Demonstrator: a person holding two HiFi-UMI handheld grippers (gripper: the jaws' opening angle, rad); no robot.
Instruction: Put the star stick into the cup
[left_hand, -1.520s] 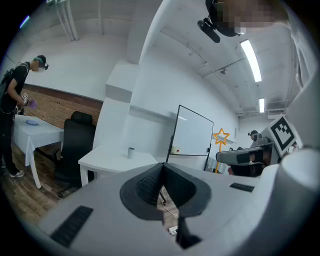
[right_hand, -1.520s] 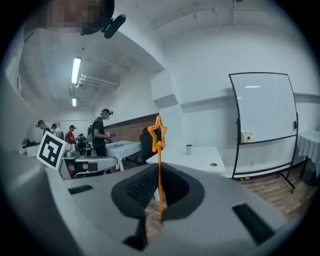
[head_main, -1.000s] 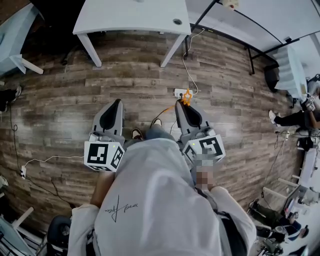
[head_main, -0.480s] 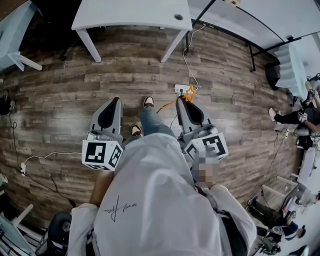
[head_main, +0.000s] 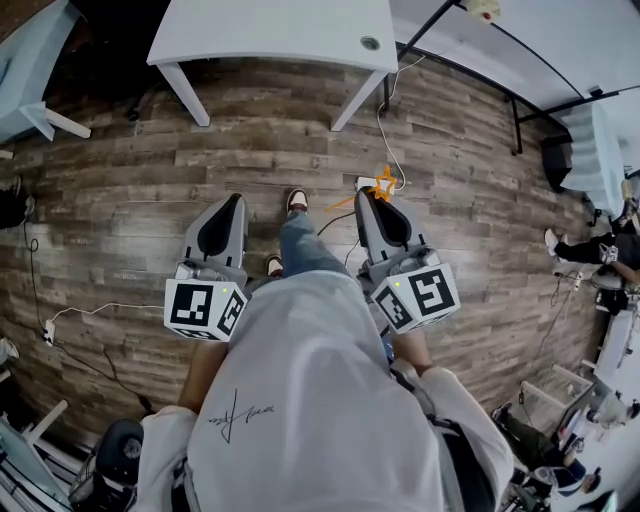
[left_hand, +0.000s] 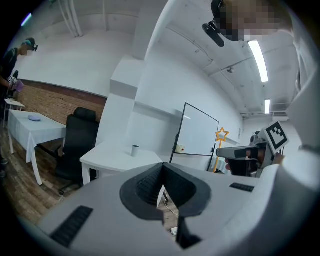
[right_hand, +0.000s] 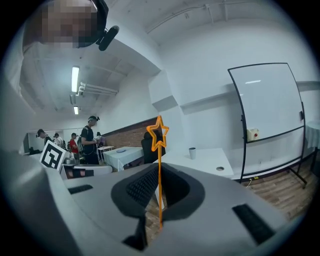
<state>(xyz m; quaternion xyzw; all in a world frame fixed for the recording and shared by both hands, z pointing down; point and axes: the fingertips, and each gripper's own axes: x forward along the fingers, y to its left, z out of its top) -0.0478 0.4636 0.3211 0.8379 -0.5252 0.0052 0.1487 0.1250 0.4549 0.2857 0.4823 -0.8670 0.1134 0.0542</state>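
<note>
Standing upright, star stick (right_hand: 159, 167) held by right gripper (head_main: 373, 202).

The white bench (head_main: 270, 30) is cut off at the top of the head view. The low end of the star stick (right_hand: 159, 147) hides between the right tongs (right_hand: 160, 172).

Cup (right_hand: 192, 153) on table (right_hand: 201, 163) ahead

Wood-plank floor (head_main: 130, 180) beneath the left gripper's fingers (head_main: 222, 240). White table (head_main: 270, 30) well ahead of them, black office chair (left_hand: 75, 145) ahead and to their left. Whiteboard (right_hand: 270, 100) ahead and right of the right gripper's fingers (head_main: 385, 225). White power strip (head_main: 365, 184) on the floor just past their tips.
</note>
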